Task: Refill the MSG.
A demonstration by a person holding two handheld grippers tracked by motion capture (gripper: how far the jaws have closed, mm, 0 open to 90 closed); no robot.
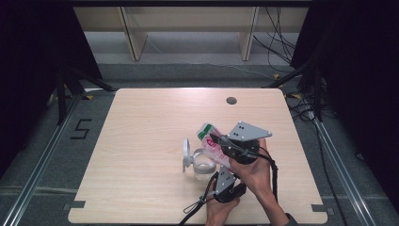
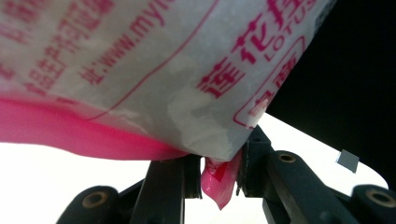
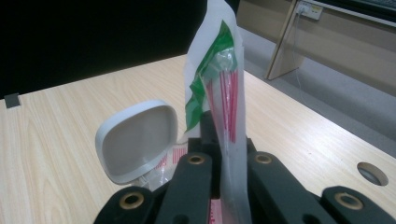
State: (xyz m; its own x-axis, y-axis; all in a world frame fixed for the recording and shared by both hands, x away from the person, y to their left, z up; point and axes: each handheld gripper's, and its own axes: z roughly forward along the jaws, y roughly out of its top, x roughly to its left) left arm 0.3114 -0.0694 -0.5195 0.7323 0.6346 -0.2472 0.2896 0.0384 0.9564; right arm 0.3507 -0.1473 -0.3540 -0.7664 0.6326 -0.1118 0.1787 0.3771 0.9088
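While both tongs pinch the pouch (image 1: 212,143) | left tongs (image 2: 219,179) clamp pink corner | right tongs (image 3: 223,149) clamp edge | open jar (image 1: 203,165) on bench (image 1: 141,141)

A light wooden table (image 1: 141,141) stands on grey floor (image 1: 188,70); a pale wooden bench (image 1: 188,28) stands beyond, flanked by black curtains (image 1: 33,56).

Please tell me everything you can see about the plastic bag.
The bag is a white, crinkled plastic pouch with pink printing, a pink edge and a green patch near its top. It is held tilted above the open container. The left hand-held gripper pinches its pink corner; the right hand-held gripper clamps its flat edge.
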